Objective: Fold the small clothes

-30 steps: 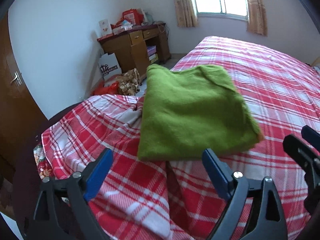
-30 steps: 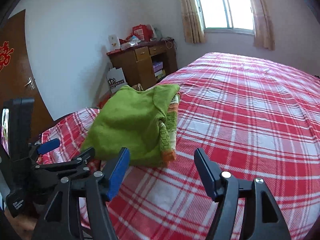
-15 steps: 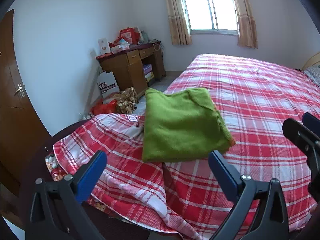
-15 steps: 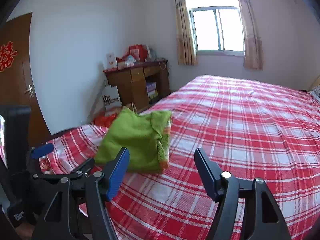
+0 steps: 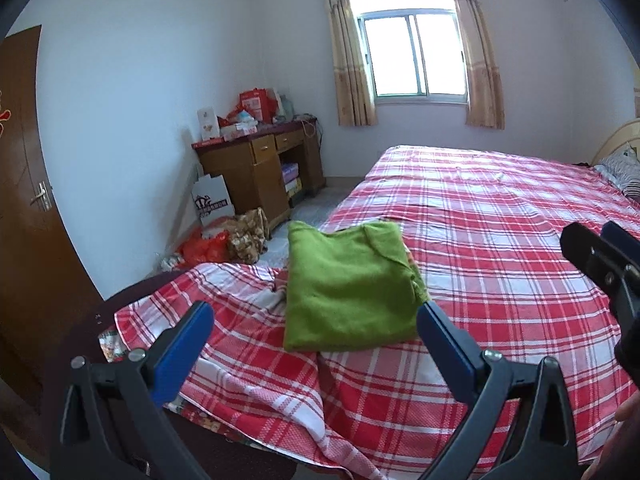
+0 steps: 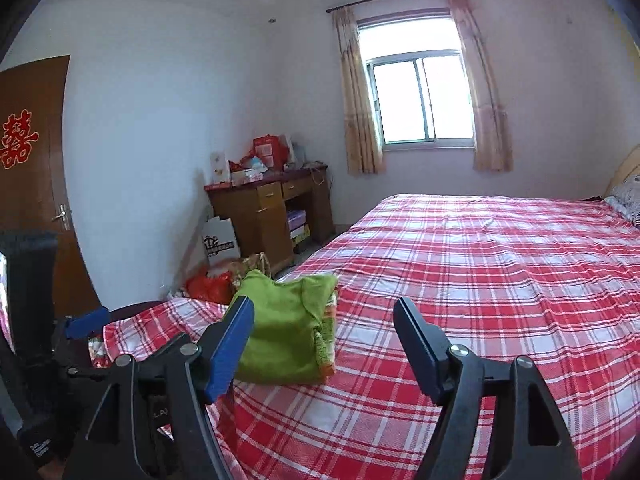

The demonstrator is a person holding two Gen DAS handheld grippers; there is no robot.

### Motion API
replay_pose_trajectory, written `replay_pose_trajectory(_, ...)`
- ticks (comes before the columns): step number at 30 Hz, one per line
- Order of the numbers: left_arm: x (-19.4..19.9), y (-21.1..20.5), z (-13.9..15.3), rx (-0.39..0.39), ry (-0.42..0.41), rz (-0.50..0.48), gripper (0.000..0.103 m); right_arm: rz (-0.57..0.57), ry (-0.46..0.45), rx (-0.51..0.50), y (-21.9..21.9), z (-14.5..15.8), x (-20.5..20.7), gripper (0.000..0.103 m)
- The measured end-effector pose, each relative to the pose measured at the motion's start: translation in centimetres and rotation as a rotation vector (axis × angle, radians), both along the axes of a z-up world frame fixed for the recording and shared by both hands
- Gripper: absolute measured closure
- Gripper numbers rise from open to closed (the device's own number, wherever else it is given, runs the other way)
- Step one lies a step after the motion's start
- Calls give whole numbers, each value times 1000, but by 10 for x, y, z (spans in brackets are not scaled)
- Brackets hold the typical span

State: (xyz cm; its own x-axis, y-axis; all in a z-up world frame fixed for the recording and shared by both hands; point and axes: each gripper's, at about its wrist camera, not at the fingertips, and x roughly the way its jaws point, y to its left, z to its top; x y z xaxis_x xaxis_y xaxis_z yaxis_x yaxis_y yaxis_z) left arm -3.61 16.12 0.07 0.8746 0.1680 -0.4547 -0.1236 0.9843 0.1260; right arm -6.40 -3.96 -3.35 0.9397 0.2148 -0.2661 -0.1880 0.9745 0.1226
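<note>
Green knit garment [image 5: 348,296]: folded into compact rectangle, flat on red plaid bedspread [image 5: 500,248] near bed's foot corner. Neckline fold at 1 o'clock corner of bundle. In right wrist view, garment [image 6: 280,332] shows stacked layers at 3 o'clock edge, orange-and-pale striped trim peeping out there. Nothing touching it.
</note>
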Motion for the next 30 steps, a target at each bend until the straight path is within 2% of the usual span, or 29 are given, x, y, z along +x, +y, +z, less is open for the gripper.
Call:
replay_pose_trajectory(8,0,-1,-1,-5,1,-5,0,2,-16,10,-2,3,-4,30)
replay_pose_trajectory(30,0,0,-2,-15,11,-2,0,13,16,25,-2,-1,0,30)
